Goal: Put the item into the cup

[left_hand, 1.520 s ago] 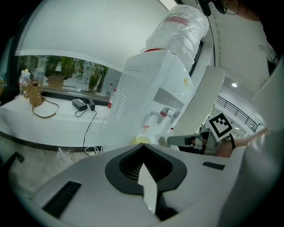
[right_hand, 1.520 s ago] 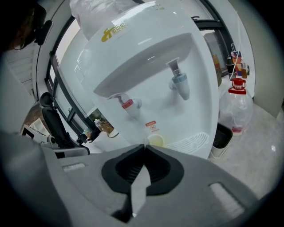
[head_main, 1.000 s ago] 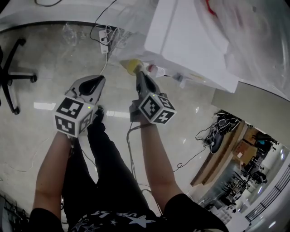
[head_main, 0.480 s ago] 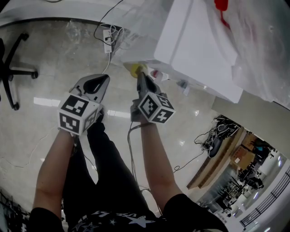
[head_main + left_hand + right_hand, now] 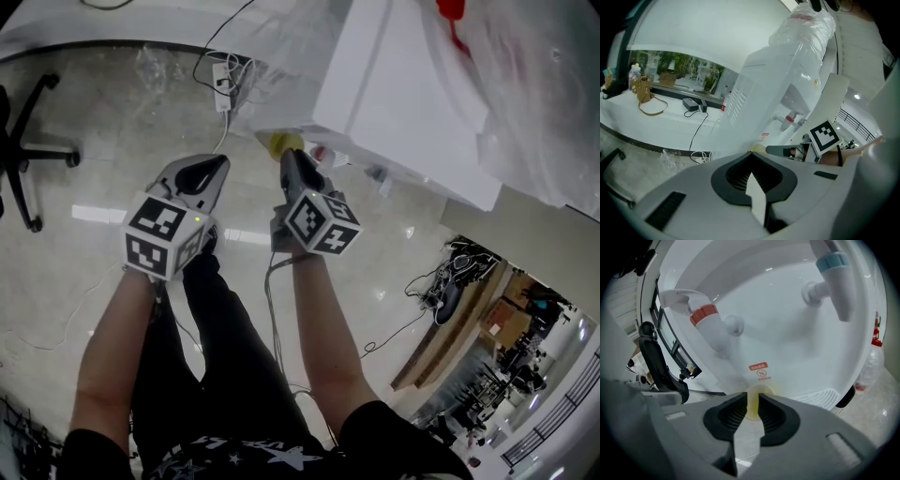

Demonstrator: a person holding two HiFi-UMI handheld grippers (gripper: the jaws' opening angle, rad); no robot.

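Note:
My right gripper (image 5: 291,161) is shut on the wall of a small yellow cup (image 5: 284,143), holding it up against the front of a white water dispenser (image 5: 403,84). In the right gripper view the yellow cup (image 5: 757,401) sits between the pads, below a red tap (image 5: 705,315) and a blue tap (image 5: 834,263). My left gripper (image 5: 202,174) hangs beside it on the left, shut with nothing in it. From the left gripper (image 5: 751,157) I see the right gripper (image 5: 787,151) and the yellow cup (image 5: 758,148) at the dispenser (image 5: 773,79).
A drip grille (image 5: 820,397) lies under the taps. A power strip with cables (image 5: 223,94) lies on the floor left of the dispenser, and an office chair (image 5: 19,159) stands at far left. A plastic bag (image 5: 525,84) covers the dispenser's top.
The right gripper and yellow cup have edged slightly nearer the dispenser front; the left gripper has stayed alongside, still shut.

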